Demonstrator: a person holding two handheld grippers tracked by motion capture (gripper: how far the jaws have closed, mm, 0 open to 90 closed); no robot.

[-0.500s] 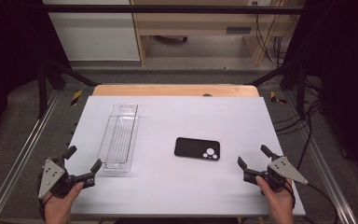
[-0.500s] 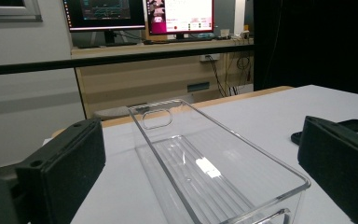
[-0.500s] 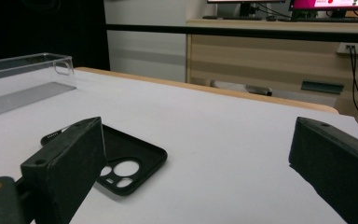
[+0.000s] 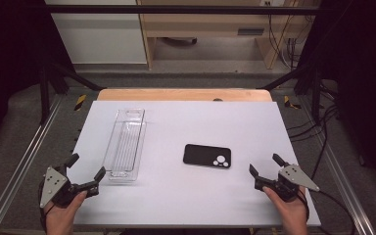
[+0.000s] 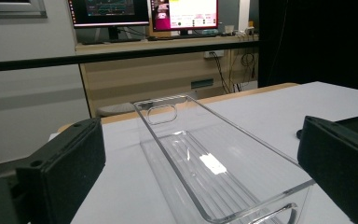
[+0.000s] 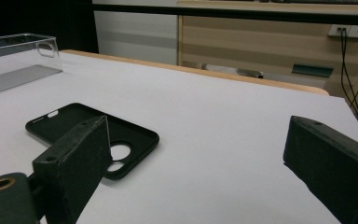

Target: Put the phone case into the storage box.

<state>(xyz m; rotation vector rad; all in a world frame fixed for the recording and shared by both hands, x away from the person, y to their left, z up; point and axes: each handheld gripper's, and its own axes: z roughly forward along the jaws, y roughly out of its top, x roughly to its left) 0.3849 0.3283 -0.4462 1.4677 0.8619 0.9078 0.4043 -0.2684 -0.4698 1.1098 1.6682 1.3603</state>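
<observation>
A black phone case (image 4: 207, 155) lies flat on the white table top (image 4: 191, 122), camera cut-outs toward its right end. Left of it stands a long clear plastic tray (image 4: 126, 144), empty. My left gripper (image 4: 85, 165) is open at the table's near left corner, just short of the tray's near end (image 5: 242, 196), with nothing between its jaws. My right gripper (image 4: 266, 164) is open at the near right, a little to the right of the case (image 6: 88, 133), and holds nothing.
A wooden board edge (image 4: 183, 94) runs along the table's far side. Metal rails (image 4: 24, 156) flank the table, and cables (image 4: 323, 142) hang at the right. Monitors (image 5: 144, 11) and a wooden bench stand behind the table.
Both grippers have stayed near the front corners, with at most a slight shift. The case and tray have not moved.
</observation>
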